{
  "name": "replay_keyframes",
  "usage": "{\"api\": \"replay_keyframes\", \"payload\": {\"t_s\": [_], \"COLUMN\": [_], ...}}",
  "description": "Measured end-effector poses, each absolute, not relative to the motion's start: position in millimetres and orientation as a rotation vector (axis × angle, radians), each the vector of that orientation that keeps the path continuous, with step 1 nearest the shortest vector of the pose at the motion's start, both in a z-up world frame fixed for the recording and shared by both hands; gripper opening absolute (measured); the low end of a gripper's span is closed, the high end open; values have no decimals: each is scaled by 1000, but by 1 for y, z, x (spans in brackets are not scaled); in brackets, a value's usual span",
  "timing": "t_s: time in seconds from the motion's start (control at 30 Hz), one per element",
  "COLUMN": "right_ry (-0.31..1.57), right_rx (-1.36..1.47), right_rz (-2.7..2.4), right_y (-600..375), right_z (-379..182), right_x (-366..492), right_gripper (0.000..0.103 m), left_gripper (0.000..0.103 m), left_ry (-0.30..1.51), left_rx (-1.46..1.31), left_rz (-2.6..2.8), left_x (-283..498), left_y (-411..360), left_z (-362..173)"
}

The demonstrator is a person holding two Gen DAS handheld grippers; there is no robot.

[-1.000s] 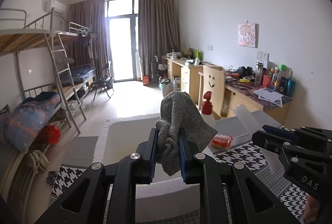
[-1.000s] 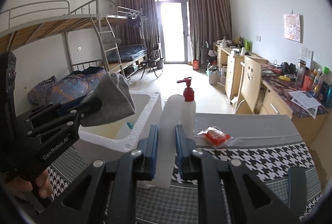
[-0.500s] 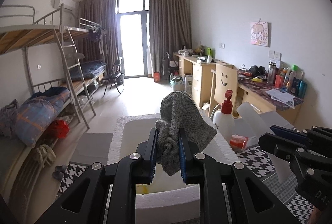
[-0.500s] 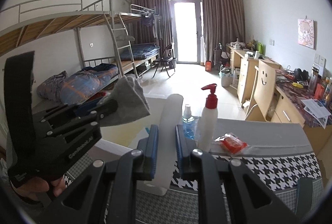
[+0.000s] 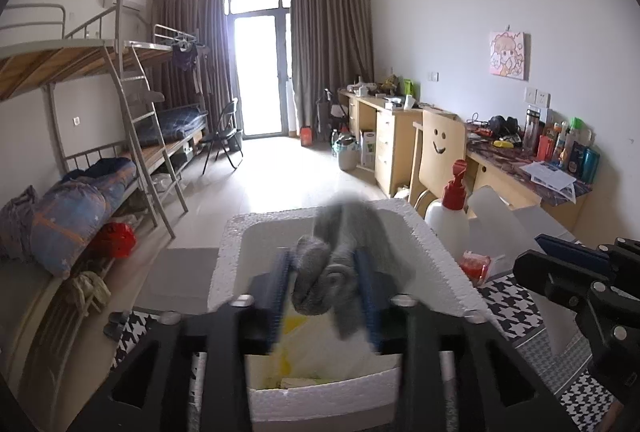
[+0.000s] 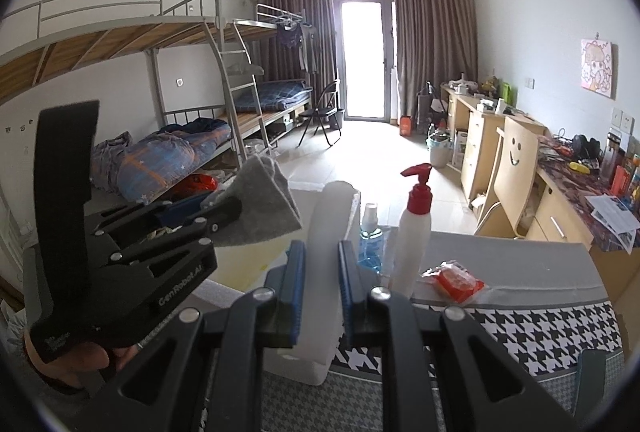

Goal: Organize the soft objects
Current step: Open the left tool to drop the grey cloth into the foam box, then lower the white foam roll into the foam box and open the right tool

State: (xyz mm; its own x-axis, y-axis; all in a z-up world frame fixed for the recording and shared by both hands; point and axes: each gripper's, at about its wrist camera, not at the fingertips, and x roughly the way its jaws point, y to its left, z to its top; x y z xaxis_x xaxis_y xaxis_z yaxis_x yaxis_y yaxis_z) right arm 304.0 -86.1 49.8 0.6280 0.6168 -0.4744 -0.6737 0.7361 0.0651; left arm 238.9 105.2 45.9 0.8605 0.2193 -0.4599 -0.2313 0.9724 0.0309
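L gripper jaws opening over foam box, centre frame; grey cloth between pads, slipping free. Let it drop clear before pulling back. R gripper clamped on white bottle, lower centre; keep clear.

Grey knit cloth against white foam box; pale yellow and white bag inside. Black gripper frames, blue pads. White pump bottle topped red; small clear bottle tinted blue. Translucent white sheet. Orange-red packet in clear wrap. Black-and-white houndstooth table cover, plain grey band beyond. Brown curtains; pale wood chair marked with black smiley; blue-and-orange bedding
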Motion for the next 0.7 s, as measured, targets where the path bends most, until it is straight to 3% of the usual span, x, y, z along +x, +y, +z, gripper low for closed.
{"api": "replay_keyframes", "payload": {"t_s": [0.1,0.17,0.4,0.7], "right_ry": [497,496,500,509], "right_rx": [-123,-122,-123,-127], "right_rz": [742,742,747,766], "right_y": [-85,-85,-82,-73], "right_z": [50,50,50,51], "right_x": [303,303,304,303], "right_gripper": [20,20,20,20], "left_gripper": [67,70,97,101], "left_ry": [460,449,412,387], "left_rx": [-13,-5,-28,-31], "left_rz": [265,273,295,322], "left_x": [233,229,217,205], "left_y": [106,106,117,128], "left_z": [47,49,54,56]}}
